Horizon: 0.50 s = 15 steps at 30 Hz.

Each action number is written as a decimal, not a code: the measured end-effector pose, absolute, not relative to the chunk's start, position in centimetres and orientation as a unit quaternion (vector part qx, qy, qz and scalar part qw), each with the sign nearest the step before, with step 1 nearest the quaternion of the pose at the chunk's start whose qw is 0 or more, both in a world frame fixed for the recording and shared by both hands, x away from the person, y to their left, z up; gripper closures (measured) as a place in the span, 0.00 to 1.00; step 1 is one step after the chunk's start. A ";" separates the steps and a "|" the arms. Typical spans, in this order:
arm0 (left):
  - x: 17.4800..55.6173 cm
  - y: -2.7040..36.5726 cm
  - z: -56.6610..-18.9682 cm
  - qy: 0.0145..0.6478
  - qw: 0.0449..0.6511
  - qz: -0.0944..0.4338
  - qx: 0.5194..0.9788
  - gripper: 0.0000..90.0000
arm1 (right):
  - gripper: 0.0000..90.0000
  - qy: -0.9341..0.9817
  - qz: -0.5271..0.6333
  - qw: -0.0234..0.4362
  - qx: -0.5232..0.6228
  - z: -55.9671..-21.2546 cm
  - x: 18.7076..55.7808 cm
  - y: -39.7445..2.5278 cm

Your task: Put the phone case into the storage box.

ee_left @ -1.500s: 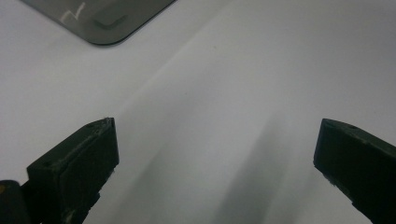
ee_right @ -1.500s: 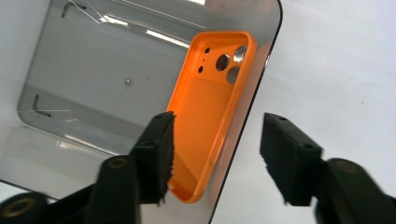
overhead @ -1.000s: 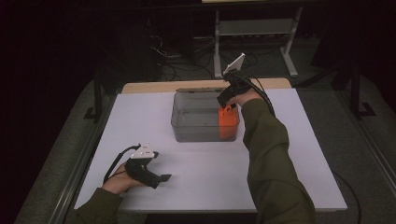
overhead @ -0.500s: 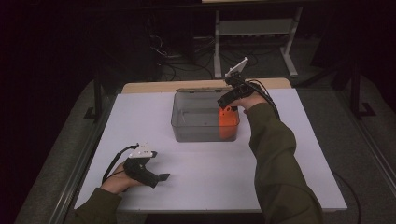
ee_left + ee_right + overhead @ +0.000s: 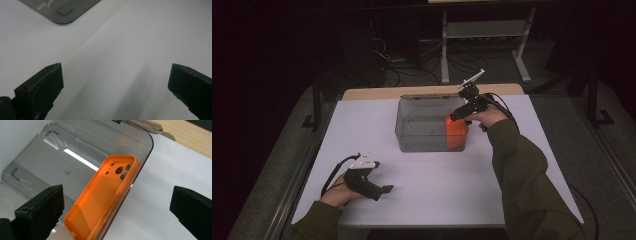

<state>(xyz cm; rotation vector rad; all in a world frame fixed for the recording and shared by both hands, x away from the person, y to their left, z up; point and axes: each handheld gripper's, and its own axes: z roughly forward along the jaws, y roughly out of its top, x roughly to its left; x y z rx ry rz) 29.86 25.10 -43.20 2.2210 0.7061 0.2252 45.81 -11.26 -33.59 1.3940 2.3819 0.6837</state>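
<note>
An orange phone case (image 5: 456, 133) (image 5: 102, 200) leans against the right inner wall of a clear plastic bin (image 5: 407, 135) (image 5: 50, 162), hollow side up, camera holes at its far end. My right gripper (image 5: 458, 116) (image 5: 117, 212) hovers open just above the case, jaws wide apart and touching nothing. My left gripper (image 5: 386, 190) (image 5: 115, 90) rests low over the white table (image 5: 437, 190) near the front left, open and holding nothing. A corner of the bin (image 5: 62, 12) shows at the top of the left gripper view.
The bin's lid (image 5: 432, 95) stands open behind it by a strip of wooden tabletop (image 5: 377, 93) (image 5: 190, 132). A metal shelf stand (image 5: 484, 35) and cables lie on the dark floor beyond. White table surface spreads around the bin.
The right gripper has drawn up and slightly back from the orange case, which stays leaning in the bin. The left gripper has not moved.
</note>
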 end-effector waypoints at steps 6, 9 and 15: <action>29.8 24.6 -43.3 0.273 0.378 0.091 0.880 0.00 | 0.00 0.835 0.265 0.145 0.460 -33.9 45.0 -12.4; 29.7 24.2 -43.4 0.269 0.369 0.096 0.884 0.00 | 0.00 0.836 0.279 0.148 0.449 -33.9 44.5 -12.7; 29.8 24.0 -43.3 0.270 0.371 0.099 0.883 0.00 | 0.00 0.839 0.294 0.153 0.431 -34.4 43.4 -13.4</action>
